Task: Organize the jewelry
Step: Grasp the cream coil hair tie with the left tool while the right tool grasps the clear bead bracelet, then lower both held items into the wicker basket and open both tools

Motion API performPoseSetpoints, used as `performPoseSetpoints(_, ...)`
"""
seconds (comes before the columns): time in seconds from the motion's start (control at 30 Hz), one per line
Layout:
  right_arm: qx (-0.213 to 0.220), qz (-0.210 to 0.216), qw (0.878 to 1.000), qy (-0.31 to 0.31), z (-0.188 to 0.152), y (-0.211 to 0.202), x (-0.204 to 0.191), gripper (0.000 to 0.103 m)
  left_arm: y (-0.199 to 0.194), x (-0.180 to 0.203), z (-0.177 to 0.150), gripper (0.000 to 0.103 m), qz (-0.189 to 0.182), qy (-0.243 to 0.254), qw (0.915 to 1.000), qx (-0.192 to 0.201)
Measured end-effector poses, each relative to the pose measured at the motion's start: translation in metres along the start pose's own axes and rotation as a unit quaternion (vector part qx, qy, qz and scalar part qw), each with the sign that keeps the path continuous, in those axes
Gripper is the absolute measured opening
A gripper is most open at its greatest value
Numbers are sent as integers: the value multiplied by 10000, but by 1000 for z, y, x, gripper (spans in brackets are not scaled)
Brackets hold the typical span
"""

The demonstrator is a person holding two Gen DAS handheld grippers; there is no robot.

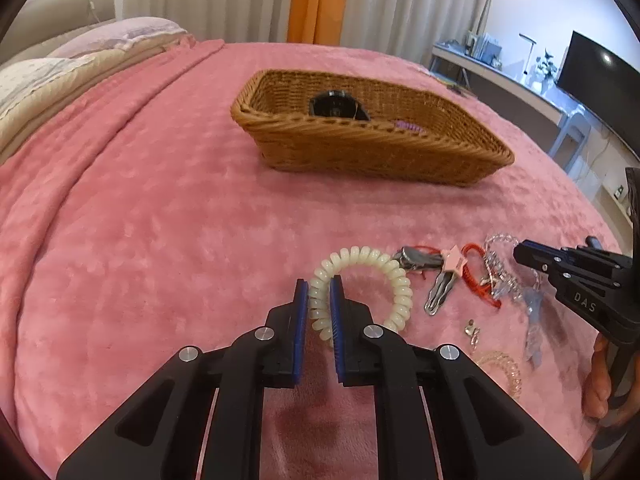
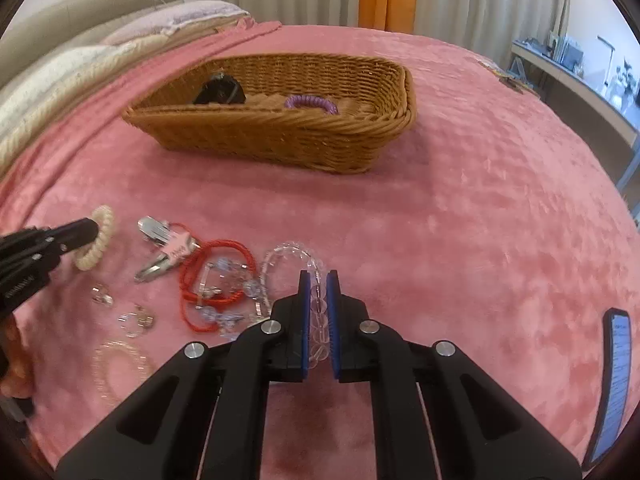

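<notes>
Jewelry lies scattered along the near edge of a pink plush bedspread (image 2: 460,208), and both tongs have already closed on a piece. At the far left of the spread, the left gripper (image 1: 319,296) pinches the near-left arc of a cream spiral coil hair tie (image 1: 372,276), its blue pads nearly together with the coil squeezed between them; the rest of the ring lies flat on the cloth to its right. Just right of that sit a silver snap hair clip with a pink star (image 2: 164,248), a tangle of red cord bracelets (image 2: 216,280), a few small clear rings (image 2: 136,320) and a pale pink coil tie (image 2: 120,364) nearest the viewer. Further right, the right gripper (image 2: 319,292) is likewise clamped almost shut on a clear crystal bead bracelet (image 2: 292,256), whose loop curves away to the left and far side of the pads. A dark phone (image 2: 614,380) lies at the near right edge. The woven wicker basket (image 1: 440,152), already holding a black round object (image 1: 336,106) and a purple coil tie (image 2: 310,102), stands well apart on the far side, straight ahead of both tongs with its long axis running left to right. It seems about equally reachable for either hand, so the coming move is likely a lift and a forward carry over the near rim.
</notes>
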State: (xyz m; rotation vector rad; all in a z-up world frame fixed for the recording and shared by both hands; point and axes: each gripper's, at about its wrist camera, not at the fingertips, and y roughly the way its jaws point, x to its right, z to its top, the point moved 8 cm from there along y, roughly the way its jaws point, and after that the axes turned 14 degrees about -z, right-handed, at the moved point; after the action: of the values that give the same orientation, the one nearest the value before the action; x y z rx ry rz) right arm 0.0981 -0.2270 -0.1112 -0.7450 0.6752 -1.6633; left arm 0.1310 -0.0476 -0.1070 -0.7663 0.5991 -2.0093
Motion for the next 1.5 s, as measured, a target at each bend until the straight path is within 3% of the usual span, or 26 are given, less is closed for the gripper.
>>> performPoseSetpoints(0.2, -10, 416, 9990, 176, 8, -18, -2, 6, -15, 7, 7, 9, -145, 46, 9997, 211)
performPoseSetpoints(0.43, 335, 432, 9981, 292, 30, -54, 0, 6, -40, 22, 31, 9, -236, 289, 9978, 540)
performPoseSetpoints(0.8, 1086, 417, 9925, 370, 117, -94, 8, 6, -51, 39, 101, 9, -211, 638, 9927, 997)
performPoseSetpoints(0.97, 1091, 403, 9923, 427, 157, -69, 4, 6, -29, 40, 137, 9, -269, 627, 9919, 1069)
performPoseSetpoints(1.13, 817, 431, 9944, 509, 179, -25, 0, 6, 11, 44, 157, 9, -334, 574, 9931, 970)
performPoseSetpoints(1.5, 132, 428, 9967, 671, 180, 69, 2, 6, 96, 42, 151, 10, -320, 627, 9968, 369)
